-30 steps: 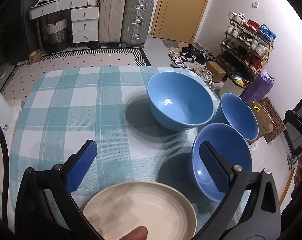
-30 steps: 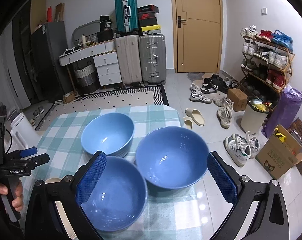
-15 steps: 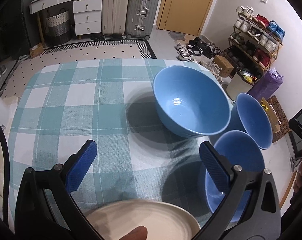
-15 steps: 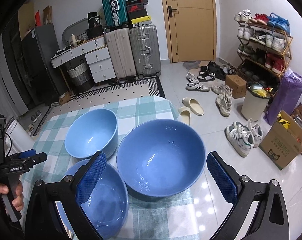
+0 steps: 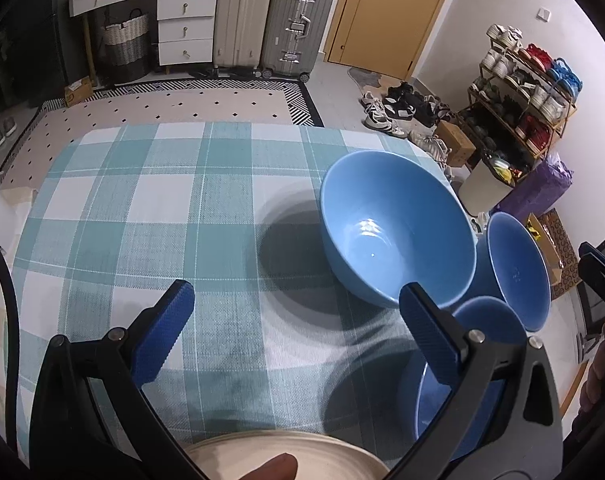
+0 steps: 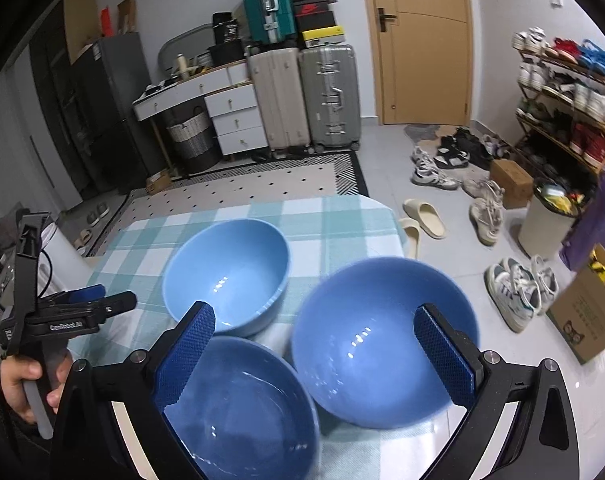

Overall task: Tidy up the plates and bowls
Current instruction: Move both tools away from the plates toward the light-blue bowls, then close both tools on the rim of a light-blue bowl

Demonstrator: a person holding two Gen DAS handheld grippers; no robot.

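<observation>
Three blue bowls stand close together on the checked tablecloth (image 5: 150,216). The large bowl (image 5: 398,236) (image 6: 226,272) is farthest. A second bowl (image 5: 518,268) (image 6: 382,340) sits by the table's right edge. The third bowl (image 5: 482,344) (image 6: 238,408) is nearest, partly behind fingers in both views. A cream plate (image 5: 286,452) shows only as a rim at the bottom of the left wrist view. My left gripper (image 5: 294,308) (image 6: 66,316) is open above bare cloth, left of the bowls. My right gripper (image 6: 314,320) is open, with nothing between its fingers, above the two nearer bowls.
The table's right edge (image 6: 394,224) drops to a tiled floor with slippers (image 6: 422,216) and shoes. A person's hand (image 6: 26,384) holds the left gripper's handle. Suitcases (image 6: 302,96), drawers and a shoe rack (image 5: 522,92) stand well away from the table.
The left gripper has moved forward over the cloth, so the plate has slid to the bottom of its view. The right gripper has come lower and closer to the right-hand bowl.
</observation>
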